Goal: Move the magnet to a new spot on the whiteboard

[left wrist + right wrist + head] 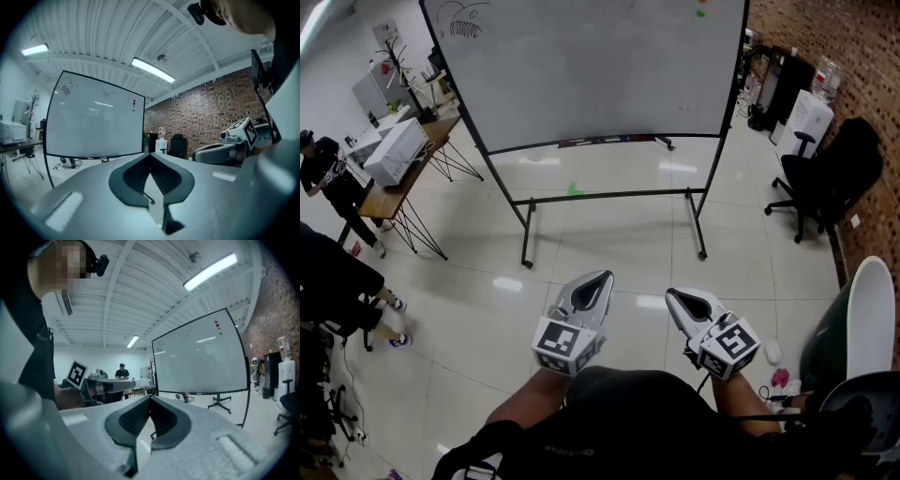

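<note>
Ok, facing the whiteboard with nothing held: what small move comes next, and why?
Probably step toward the whiteboard and lift the right gripper toward the magnets near its top right corner. Both it and the left gripper are shut and empty, held low, with a stretch of floor between them and the board.

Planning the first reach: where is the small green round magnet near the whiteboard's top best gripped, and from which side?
Probably by its rim: the small green round magnet lies flat on the upright whiteboard, so come square at the board's front, jaws opened across opposite edges.
</note>
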`<state>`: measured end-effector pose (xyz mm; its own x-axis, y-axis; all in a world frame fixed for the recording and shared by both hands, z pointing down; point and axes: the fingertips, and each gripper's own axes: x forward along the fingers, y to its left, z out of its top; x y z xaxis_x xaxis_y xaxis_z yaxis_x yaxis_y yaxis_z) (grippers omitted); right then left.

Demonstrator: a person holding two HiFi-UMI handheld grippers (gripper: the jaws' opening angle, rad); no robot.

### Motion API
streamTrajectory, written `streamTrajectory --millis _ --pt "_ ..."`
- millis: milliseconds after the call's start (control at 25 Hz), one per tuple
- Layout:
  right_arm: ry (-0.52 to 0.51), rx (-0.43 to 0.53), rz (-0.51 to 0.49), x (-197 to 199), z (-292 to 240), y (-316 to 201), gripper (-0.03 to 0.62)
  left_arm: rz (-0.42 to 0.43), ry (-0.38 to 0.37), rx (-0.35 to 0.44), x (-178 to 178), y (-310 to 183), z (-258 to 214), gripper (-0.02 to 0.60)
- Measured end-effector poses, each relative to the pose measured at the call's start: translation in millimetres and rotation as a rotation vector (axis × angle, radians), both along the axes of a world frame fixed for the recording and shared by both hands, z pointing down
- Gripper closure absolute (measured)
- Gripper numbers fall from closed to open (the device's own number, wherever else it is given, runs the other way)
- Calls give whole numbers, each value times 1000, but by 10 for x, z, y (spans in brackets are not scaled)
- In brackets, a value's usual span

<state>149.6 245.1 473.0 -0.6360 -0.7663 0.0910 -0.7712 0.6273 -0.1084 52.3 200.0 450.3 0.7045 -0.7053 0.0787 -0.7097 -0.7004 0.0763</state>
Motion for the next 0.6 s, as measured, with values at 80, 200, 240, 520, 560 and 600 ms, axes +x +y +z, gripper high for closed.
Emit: streamTrajectory --millis 80,200,240,520,560,600 --pt "-3 9 5 30 -29 -11 594 7 1 0 36 -7 23 566" --pt "-5 5 11 68 -28 -25 594 20 -7 13 75 -21 75 566" --pt "-6 2 12 77 -16 -25 594 22 -9 13 83 -23 96 566" --pt "-6 3 19 142 -6 -19 594 26 -6 25 144 -44 64 566" --pt "-6 4 23 167 -4 -24 594 27 -3 26 167 -55 62 566" --pt "-7 2 27 195 -1 -32 594 31 -3 26 196 -67 54 566"
